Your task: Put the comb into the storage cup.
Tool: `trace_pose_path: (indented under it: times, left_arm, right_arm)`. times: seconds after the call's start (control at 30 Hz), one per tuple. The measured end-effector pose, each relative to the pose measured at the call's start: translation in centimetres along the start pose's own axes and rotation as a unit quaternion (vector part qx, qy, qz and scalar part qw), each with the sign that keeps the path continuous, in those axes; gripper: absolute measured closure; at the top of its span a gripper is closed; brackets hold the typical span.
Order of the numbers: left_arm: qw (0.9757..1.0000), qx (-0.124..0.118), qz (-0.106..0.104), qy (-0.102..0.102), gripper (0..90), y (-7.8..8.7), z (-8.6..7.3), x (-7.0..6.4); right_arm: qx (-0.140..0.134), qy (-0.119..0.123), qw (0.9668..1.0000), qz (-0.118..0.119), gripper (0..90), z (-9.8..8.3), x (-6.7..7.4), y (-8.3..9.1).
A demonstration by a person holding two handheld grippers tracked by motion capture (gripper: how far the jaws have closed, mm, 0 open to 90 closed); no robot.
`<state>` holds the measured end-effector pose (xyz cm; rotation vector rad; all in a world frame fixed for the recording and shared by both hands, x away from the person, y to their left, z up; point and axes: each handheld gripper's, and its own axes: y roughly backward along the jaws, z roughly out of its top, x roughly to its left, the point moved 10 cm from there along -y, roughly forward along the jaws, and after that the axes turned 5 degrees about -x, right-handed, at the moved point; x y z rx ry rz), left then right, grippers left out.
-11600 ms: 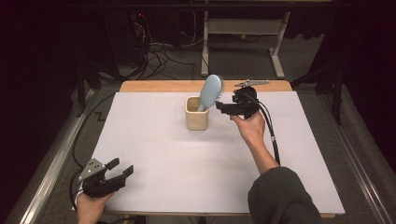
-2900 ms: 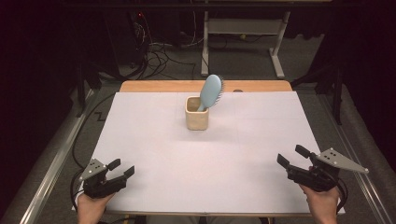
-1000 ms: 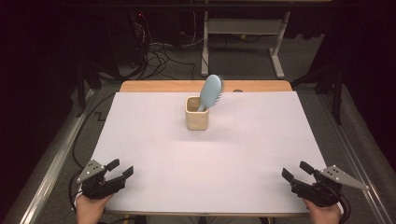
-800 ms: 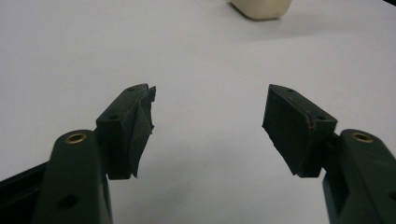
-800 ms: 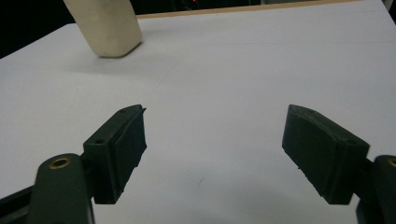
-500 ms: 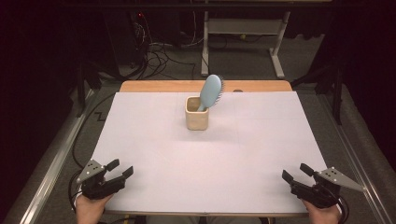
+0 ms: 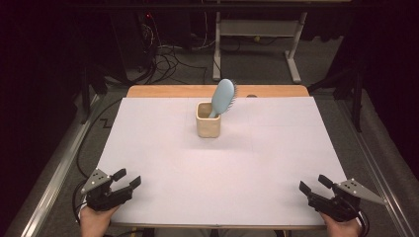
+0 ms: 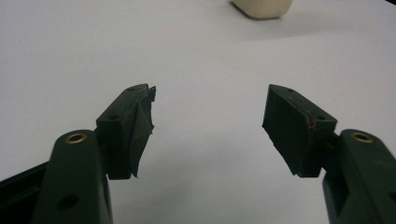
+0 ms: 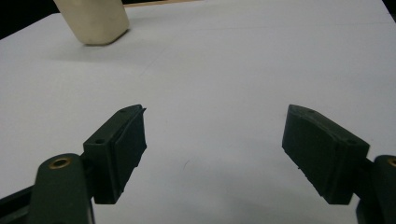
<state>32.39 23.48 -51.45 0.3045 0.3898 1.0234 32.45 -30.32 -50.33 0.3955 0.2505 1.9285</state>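
Now that the right claw (image 7: 314,187) has let go of the pale blue plastic hairbrush (image 7: 223,97) and drawn back from the middle of the white counter (image 7: 217,182) to its near edge at about five o'clock, the placing looks done: the brush stands handle-down in the cream square ceramic cup (image 7: 208,120), its oval head leaning toward one o'clock above the rim. Over the last second the hand has barely shifted, so I judge it to be settling into a rest pose rather than starting a new reach.

From the right gripper view, the right claw's jaws stand wide apart with nothing between them, only bare counter, and the cup (image 9: 93,18) sits well off at eleven o'clock. It points toward eleven o'clock in the high view, low over the counter, the hand (image 7: 341,228) gripping it from behind at the counter's edge.

At seven o'clock the left claw (image 7: 127,178) is equally wide open and empty, aimed toward one o'clock, held by the other hand (image 7: 94,221); it has kept its place throughout. Its own view shows the cup's base (image 8: 262,7) far ahead.
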Motion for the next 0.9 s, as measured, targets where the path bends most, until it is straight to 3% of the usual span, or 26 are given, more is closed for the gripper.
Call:
trace_pose_path:
  times: [0.9]
  left_arm:
    - [1.0000,0.003,-0.003,0.003,33.5,-0.21,-0.03,0.08]
  right_arm:
    - [0.007,0.006,0.9999,-0.002,22.1,-0.36,-0.13,-0.09]
